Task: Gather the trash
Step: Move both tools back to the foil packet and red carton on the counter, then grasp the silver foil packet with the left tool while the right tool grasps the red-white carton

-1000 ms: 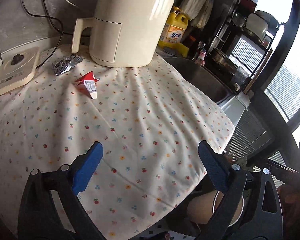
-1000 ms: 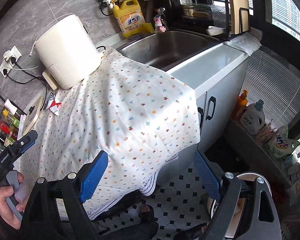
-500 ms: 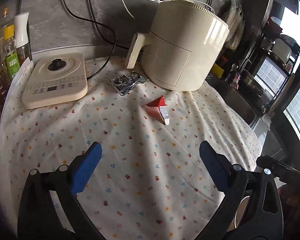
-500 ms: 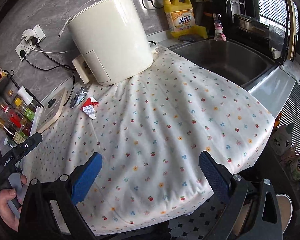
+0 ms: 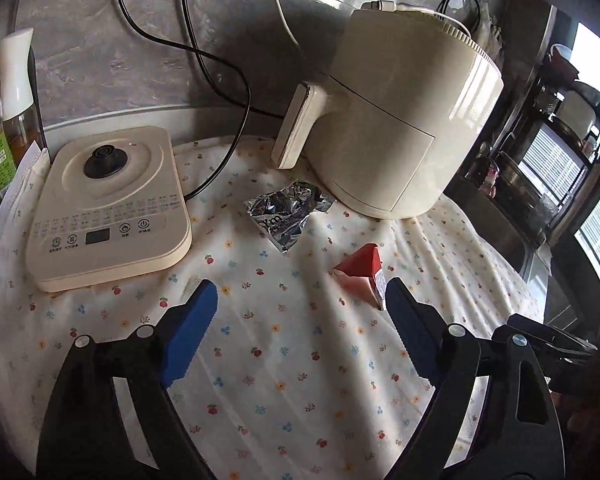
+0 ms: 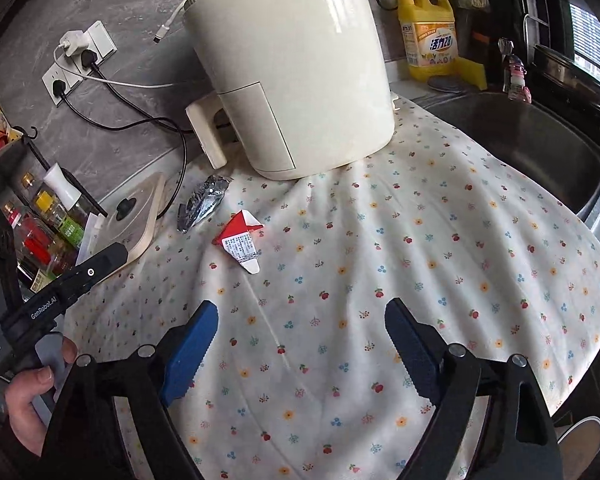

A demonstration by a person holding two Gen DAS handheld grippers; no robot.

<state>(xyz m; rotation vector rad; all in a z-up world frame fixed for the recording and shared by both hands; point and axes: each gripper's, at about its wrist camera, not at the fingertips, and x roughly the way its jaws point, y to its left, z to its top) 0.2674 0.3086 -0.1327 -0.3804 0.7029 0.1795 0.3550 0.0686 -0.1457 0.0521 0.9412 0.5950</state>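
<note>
above the floral cloth, both grippers, left and right, hover level, jaws released, empty.

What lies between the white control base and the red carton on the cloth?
The crumpled foil wrapper lies between the control base and the red carton, nearer the air fryer. The left wrist view shows this best.

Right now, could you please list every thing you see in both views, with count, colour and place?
foil wrapper: 1, silver, on cloth beside the appliance
folded carton: 1, red and white, on cloth
tablecloth: 1, cream, floral, over counter
tall appliance: 1, cream, at back
flat cooker base: 1, cream, left
detergent bottle: 1, yellow, by sink
sink: 1, steel, right
left gripper: blue pads, open, empty
right gripper: blue pads, open, empty
</note>
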